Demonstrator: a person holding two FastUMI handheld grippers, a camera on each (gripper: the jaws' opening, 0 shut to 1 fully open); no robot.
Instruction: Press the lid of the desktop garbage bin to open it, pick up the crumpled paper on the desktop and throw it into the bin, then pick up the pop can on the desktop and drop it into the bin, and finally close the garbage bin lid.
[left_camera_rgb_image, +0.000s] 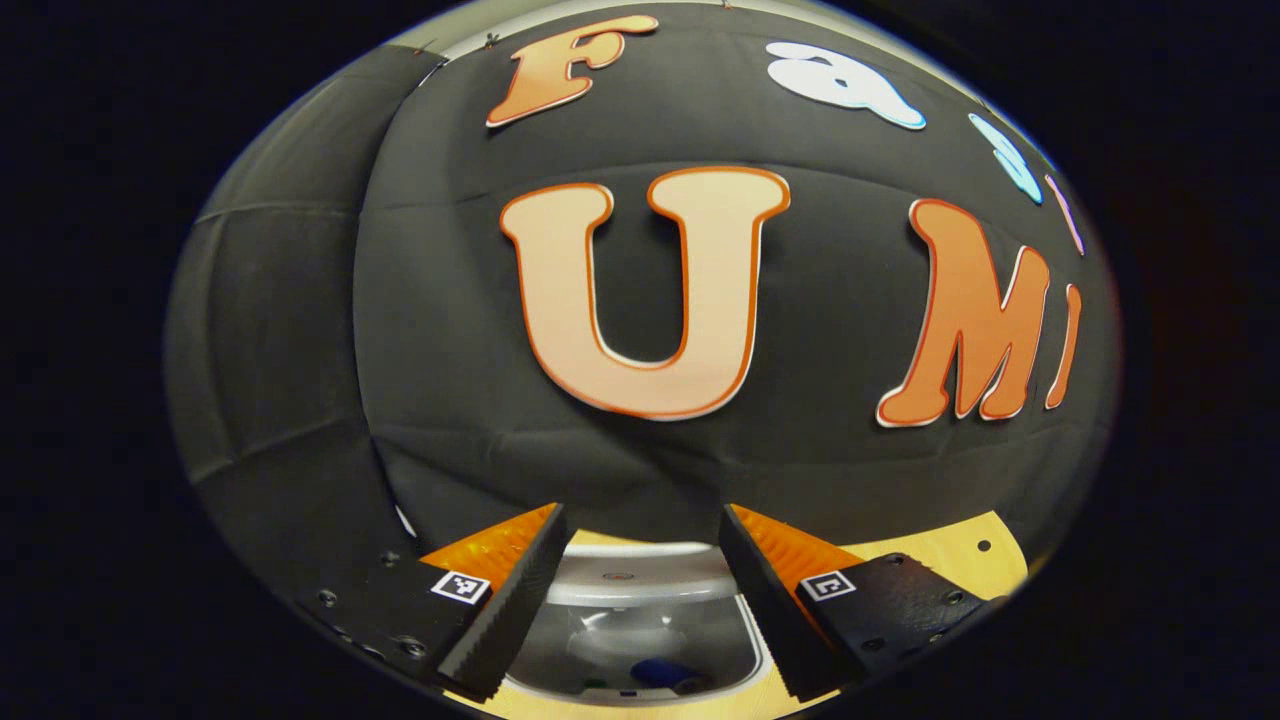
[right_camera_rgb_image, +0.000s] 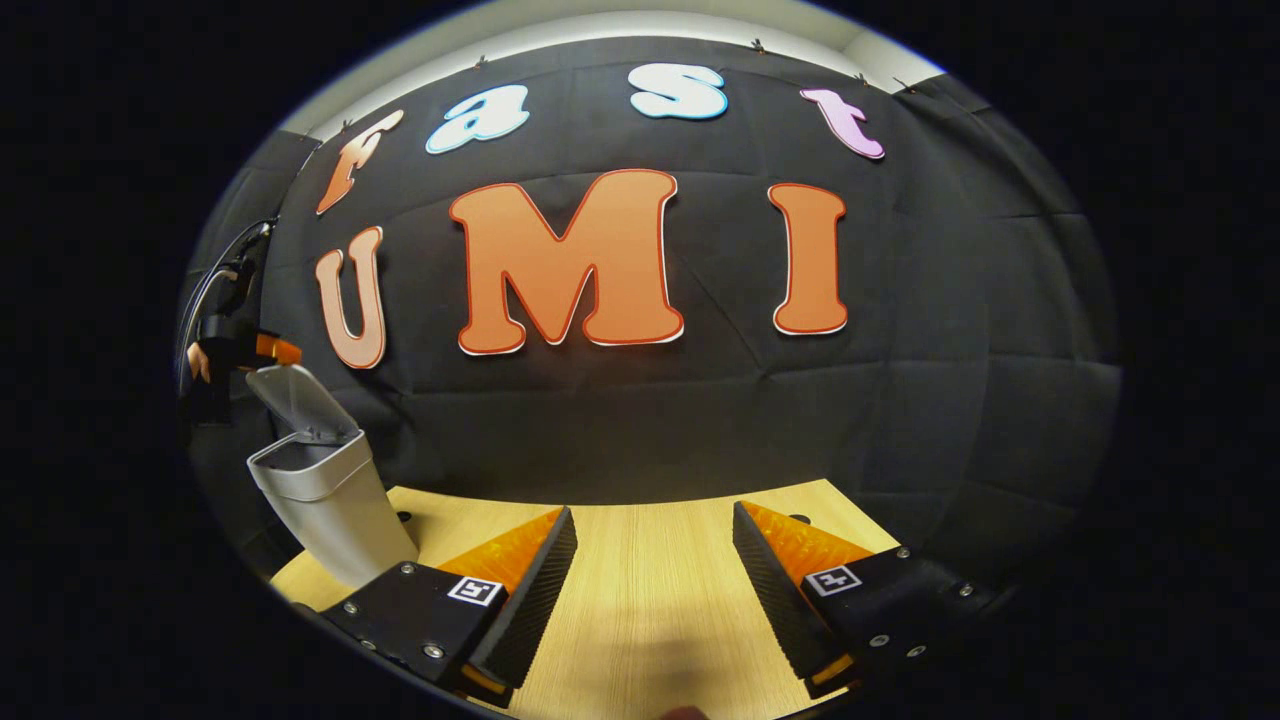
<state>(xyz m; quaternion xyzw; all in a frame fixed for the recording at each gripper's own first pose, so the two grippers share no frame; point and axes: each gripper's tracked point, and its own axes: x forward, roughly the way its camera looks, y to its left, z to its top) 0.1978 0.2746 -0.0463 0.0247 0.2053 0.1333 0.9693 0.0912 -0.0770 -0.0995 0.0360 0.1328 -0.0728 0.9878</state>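
Bin: the grey desktop garbage bin (right_camera_rgb_image: 325, 500) is seen at 9 o'clock in the right gripper view, standing on the wooden surface (right_camera_rgb_image: 650, 590), with its lid (right_camera_rgb_image: 295, 400) raised and tilted back.
Bin interior: in the left gripper view the open bin (left_camera_rgb_image: 640, 625) is looked into from above at 6 o'clock; a dark blue item (left_camera_rgb_image: 660, 672) lies at the bottom, probably the pop can, though it is too small for that to be settled. Crumpled paper cannot be made out inside.
Left tool: the left tool (left_camera_rgb_image: 635, 590) is held above the bin mouth, its fingers spread apart with nothing between them. In the right gripper view it appears at 9 o'clock behind the lid (right_camera_rgb_image: 235, 350).
Right tool: the right tool (right_camera_rgb_image: 655, 590) is held over bare surface, fingers apart, nothing gripped.
Progress: opening is judged done; both throws seem done, since no paper or can is seen on the visible surface. The lid closing is judged to be what is left.
Obstacles: nothing is seen standing between the left tool and the lid; the booth wall hangs close behind the bin.
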